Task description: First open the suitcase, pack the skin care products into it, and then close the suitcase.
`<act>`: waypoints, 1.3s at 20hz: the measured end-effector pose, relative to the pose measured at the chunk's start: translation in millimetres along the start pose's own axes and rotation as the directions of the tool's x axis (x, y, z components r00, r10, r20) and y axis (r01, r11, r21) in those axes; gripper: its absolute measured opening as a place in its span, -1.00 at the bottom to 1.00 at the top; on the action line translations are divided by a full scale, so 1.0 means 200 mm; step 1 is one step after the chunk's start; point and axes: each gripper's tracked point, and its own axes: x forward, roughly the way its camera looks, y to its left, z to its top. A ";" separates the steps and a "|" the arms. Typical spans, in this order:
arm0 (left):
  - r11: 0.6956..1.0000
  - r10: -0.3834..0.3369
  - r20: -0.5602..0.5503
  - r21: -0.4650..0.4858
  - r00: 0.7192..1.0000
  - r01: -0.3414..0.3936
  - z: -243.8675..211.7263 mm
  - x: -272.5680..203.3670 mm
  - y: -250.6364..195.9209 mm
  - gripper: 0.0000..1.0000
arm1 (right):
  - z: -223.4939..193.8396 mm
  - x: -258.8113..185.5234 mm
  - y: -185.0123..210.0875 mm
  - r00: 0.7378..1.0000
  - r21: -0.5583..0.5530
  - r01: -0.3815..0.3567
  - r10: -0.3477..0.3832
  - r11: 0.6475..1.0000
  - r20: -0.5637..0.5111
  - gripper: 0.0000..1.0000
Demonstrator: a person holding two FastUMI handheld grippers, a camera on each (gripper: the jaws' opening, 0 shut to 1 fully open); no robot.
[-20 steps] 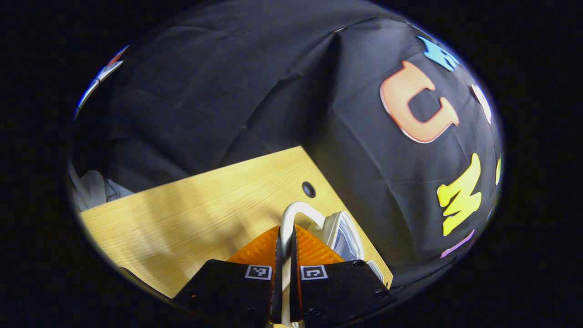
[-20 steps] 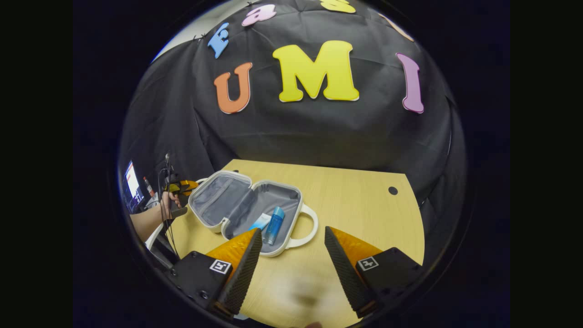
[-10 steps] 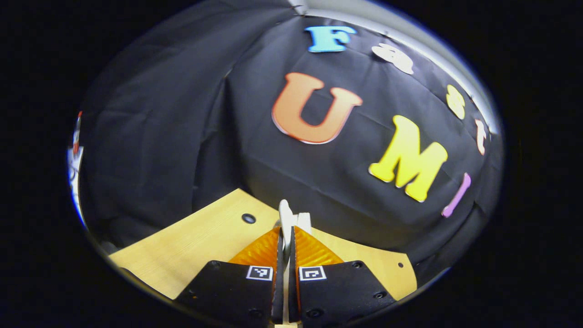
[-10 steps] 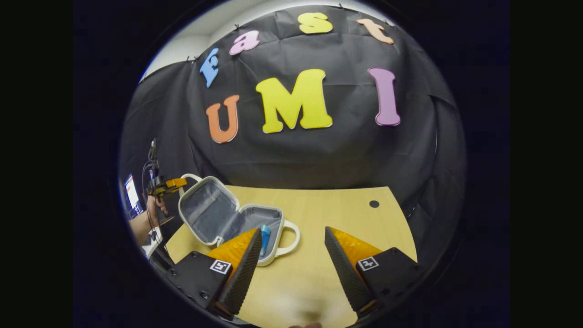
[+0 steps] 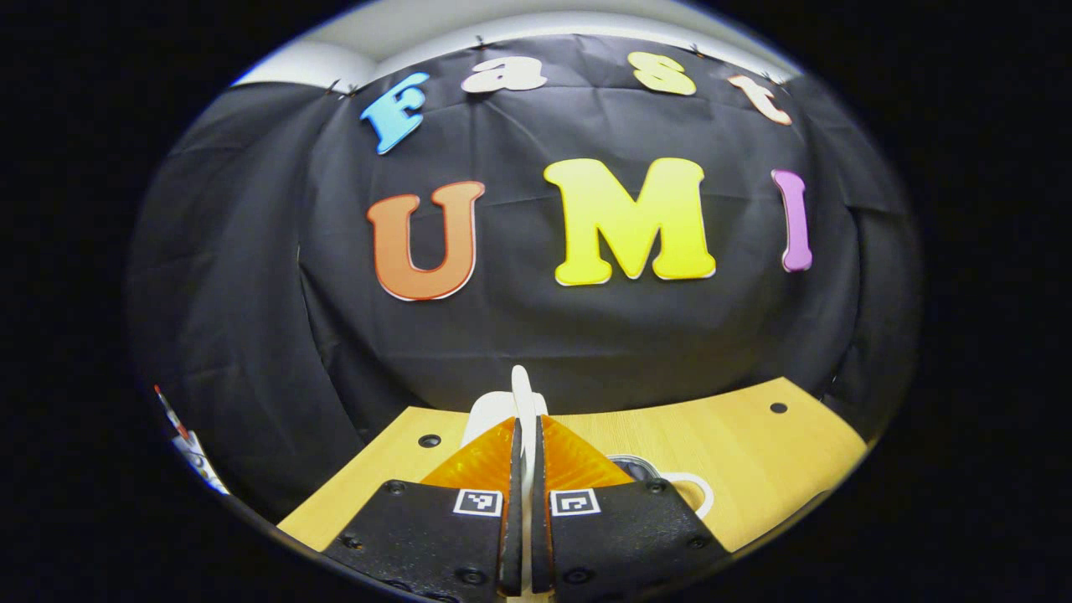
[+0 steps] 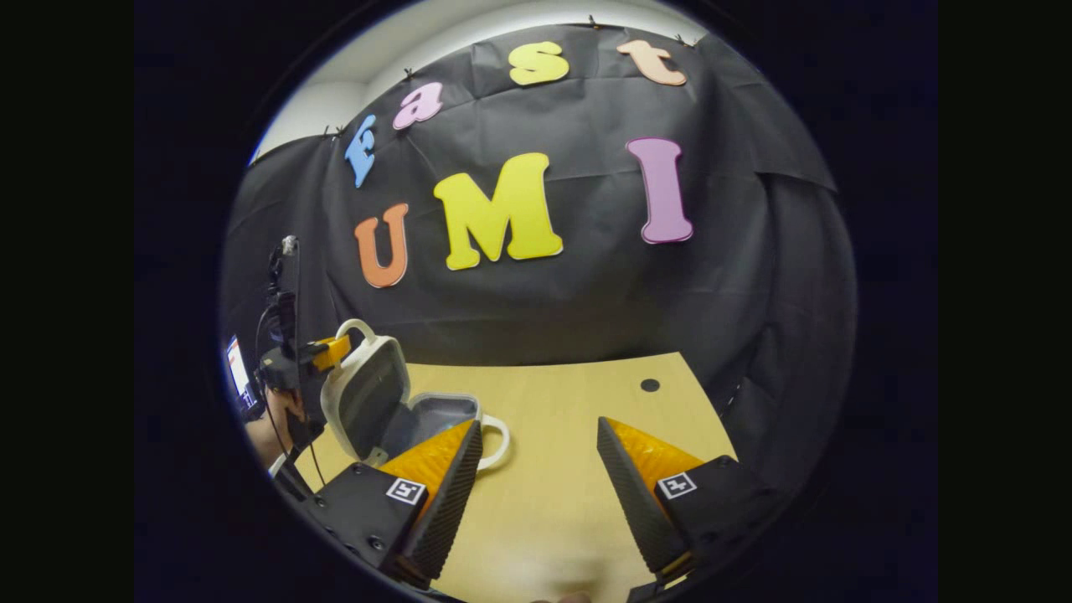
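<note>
Left gripper: clamped on the lid handle.
Right gripper: wide open, nothing held.
Suitcase: far left on the table, lid raised near upright.
Key relation: base lies right of the held lid; left gripper nearer.

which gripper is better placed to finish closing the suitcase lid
Left. The left gripper is shut on the lid handle, with the lid raised. The right gripper is open over bare table.
</note>
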 end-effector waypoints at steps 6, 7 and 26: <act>0.996 -0.049 -0.022 0.077 0.999 0.050 -0.14 0.06 -0.50 -0.86 | -0.02 -0.05 -0.30 0.995 0.007 0.095 -0.095 0.995 -0.017 0.63; 0.995 -0.061 -0.034 0.079 0.998 0.064 -0.18 0.08 -0.58 -0.86 | -0.02 -0.06 -0.35 0.994 0.007 0.109 -0.108 0.994 -0.021 0.63; 0.976 -0.142 -0.330 0.111 0.933 0.188 -0.87 0.18 -1.17 -0.66 | -0.11 -0.04 -0.64 0.983 -0.047 0.144 -0.149 0.988 -0.109 0.55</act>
